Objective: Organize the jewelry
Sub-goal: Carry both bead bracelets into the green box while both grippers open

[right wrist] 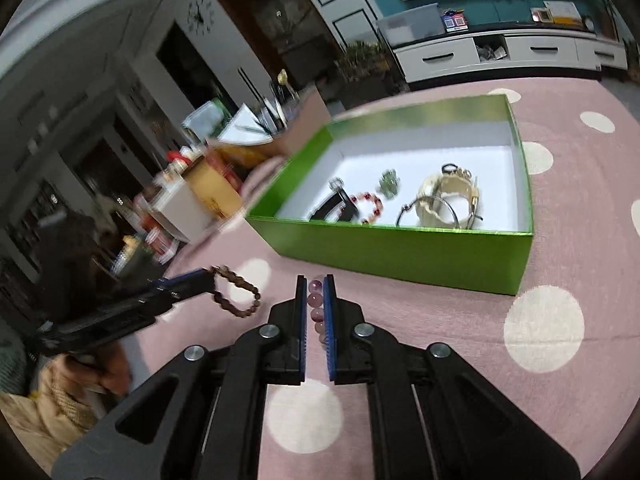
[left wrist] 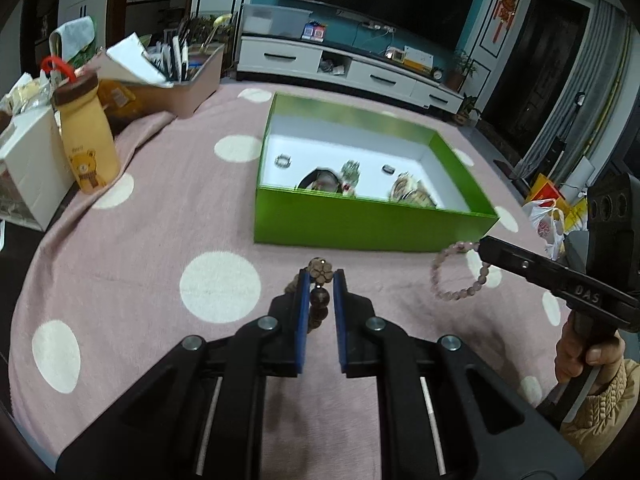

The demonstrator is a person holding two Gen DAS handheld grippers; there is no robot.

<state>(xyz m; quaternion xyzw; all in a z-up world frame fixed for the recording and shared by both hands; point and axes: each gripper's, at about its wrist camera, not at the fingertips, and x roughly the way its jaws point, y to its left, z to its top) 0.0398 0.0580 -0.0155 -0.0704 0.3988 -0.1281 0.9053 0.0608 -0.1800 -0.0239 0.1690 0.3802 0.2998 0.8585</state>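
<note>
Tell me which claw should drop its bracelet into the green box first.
Right, probably. The right claw with the pink bracelet sits near the box corner; the left claw, holding the brown bracelet, looks farther back.

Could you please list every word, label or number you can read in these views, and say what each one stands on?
"DAS": raised letters on the right gripper arm, left wrist view.
Small word above the bear on the yellow bottle: too small.
Red door hanging: unreadable.
Wall clock: blurred.
</note>
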